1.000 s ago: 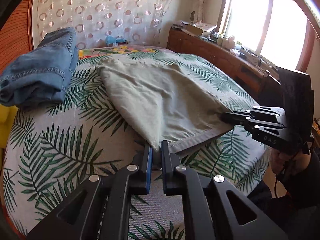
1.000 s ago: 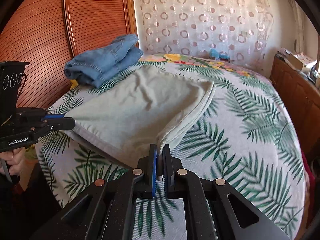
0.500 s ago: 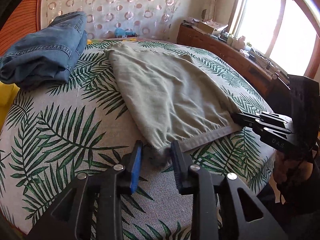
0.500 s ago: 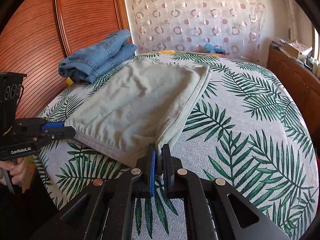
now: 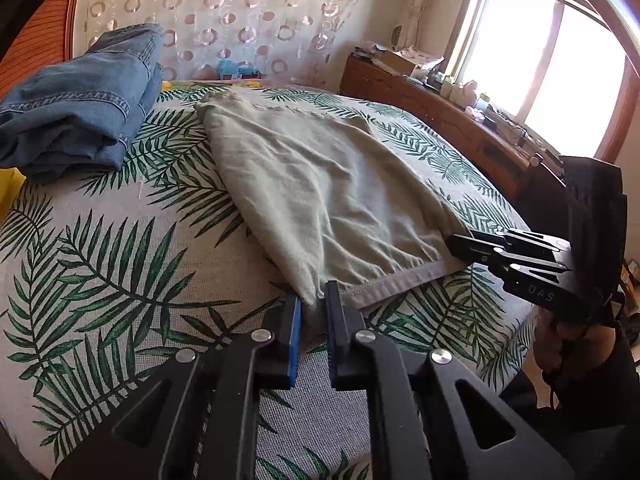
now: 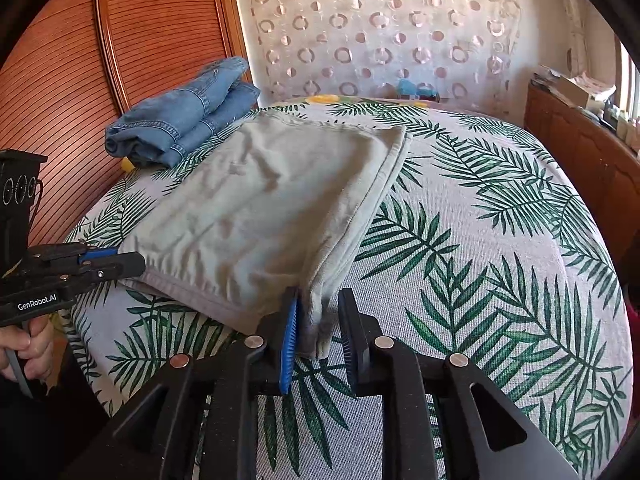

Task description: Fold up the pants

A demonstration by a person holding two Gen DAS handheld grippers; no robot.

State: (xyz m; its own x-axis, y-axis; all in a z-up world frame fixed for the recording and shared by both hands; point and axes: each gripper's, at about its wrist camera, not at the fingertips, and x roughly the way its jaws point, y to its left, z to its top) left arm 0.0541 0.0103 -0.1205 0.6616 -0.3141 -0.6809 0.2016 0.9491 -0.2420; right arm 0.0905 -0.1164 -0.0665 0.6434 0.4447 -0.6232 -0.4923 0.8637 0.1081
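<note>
The pale green pants [image 5: 320,184] lie flat on the bed [image 5: 120,248], folded lengthwise, with the waistband along the near edge of the mattress and the legs pointing toward the curtain [image 5: 240,12]. Each gripper stands at one near corner of the waistband, an arrangement that suits drawing the near end evenly over the far end.

The left gripper [image 5: 312,320] has just been closing; its jaws are nearly together with the left waistband corner between them. The fabric appears pinched, so this claw is judged to be grasping the pants. The right gripper [image 6: 316,320] has just been opening. The right corner hangs between its jaws and lies against the blue pad [image 6: 289,344], but a clear gap separates it from the other pad. This claw is released.

Edges: the waistband hem runs straight between the two grippers; the folded long edge on the right side shows stacked layers.

Open room: the bed is bare to the right of the pants and beyond the leg ends. On the left, folded jeans [image 5: 76,104] lie near the far end of the pants, apart from them. A wooden dresser [image 6: 580,152] runs beside the bed on the right, well apart from the pants.
</note>
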